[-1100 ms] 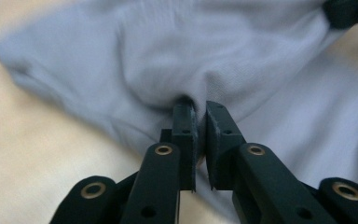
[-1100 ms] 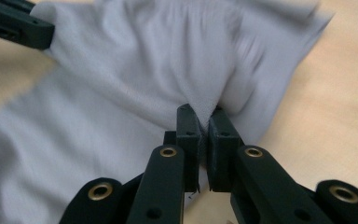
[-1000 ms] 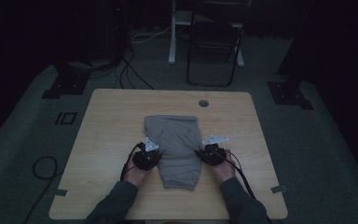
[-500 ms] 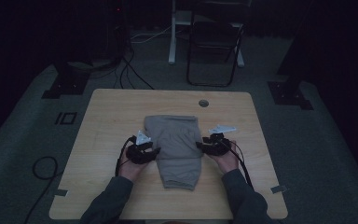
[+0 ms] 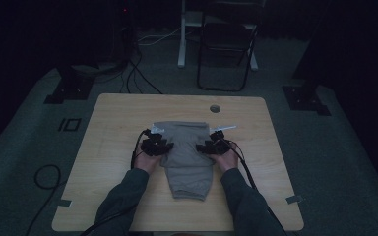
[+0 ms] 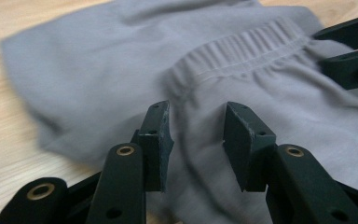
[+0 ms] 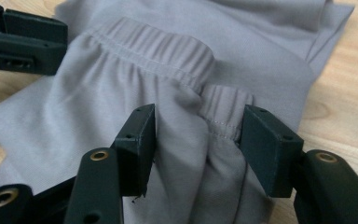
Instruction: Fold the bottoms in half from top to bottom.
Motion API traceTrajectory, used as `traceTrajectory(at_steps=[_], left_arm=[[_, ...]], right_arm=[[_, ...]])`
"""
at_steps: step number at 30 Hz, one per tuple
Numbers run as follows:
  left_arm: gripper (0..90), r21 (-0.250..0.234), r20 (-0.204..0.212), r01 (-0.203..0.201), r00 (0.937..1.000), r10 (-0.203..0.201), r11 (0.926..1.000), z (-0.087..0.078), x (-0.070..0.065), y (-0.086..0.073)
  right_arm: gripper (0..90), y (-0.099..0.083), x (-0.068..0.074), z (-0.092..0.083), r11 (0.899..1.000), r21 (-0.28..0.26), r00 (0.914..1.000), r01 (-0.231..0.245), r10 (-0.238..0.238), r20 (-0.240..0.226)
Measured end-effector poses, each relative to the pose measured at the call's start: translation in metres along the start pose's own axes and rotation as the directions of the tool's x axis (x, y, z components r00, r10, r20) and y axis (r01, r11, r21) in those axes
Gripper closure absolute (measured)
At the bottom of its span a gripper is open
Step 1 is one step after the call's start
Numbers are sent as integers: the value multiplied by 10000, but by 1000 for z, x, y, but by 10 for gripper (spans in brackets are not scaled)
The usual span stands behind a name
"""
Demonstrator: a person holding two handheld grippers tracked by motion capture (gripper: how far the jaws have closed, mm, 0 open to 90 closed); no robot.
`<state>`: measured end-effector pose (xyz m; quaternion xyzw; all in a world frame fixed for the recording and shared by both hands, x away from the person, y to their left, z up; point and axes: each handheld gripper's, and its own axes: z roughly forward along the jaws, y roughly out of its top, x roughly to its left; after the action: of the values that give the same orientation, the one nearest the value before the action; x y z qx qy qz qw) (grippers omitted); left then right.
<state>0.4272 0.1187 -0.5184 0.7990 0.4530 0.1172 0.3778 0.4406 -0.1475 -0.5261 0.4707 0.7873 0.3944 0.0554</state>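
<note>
Centrally on the pale wood-grain table [image 5: 118, 123] lies a folded grey garment [image 5: 186, 150], soft jersey knit with a ribbed, gathered elastic waistband [image 6: 242, 49]. The fold narrows toward the person's edge of the table. The left gripper [image 5: 163, 144] sits at the garment's left edge, the right gripper [image 5: 207, 146] at its right edge, each matte black with flat rectangular pads. The left gripper's jaws have just been closing slightly; they stand roughly half apart over loose cloth below the waistband, pads clear of it. The right gripper's jaws have just been opening; a rumpled ridge of fabric and waistband rises between them, but whether the pads touch it cannot be told.
</note>
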Motion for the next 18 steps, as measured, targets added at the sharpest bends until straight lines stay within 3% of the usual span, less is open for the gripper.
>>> traceTrajectory(at_steps=[2,6,9,18], left_arm=[[624,137,168,-47,9998,44,9999,3,-3,1],[773,181,157,-316,9994,313,9993,2,-9,-1],[833,61,170,-389,9991,388,9992,-4,-11,-2],[880,-397,351,-684,9969,698,9969,-24,-22,-16]], right_arm=[[497,-1,-2,2,9999,142,10000,-42,43,-58],[704,0,-1,-3,9994,239,9995,242,-246,173],[777,0,0,-9,9988,134,9986,479,-482,211],[840,-9,13,-29,9900,-217,9903,1391,-1391,12]])
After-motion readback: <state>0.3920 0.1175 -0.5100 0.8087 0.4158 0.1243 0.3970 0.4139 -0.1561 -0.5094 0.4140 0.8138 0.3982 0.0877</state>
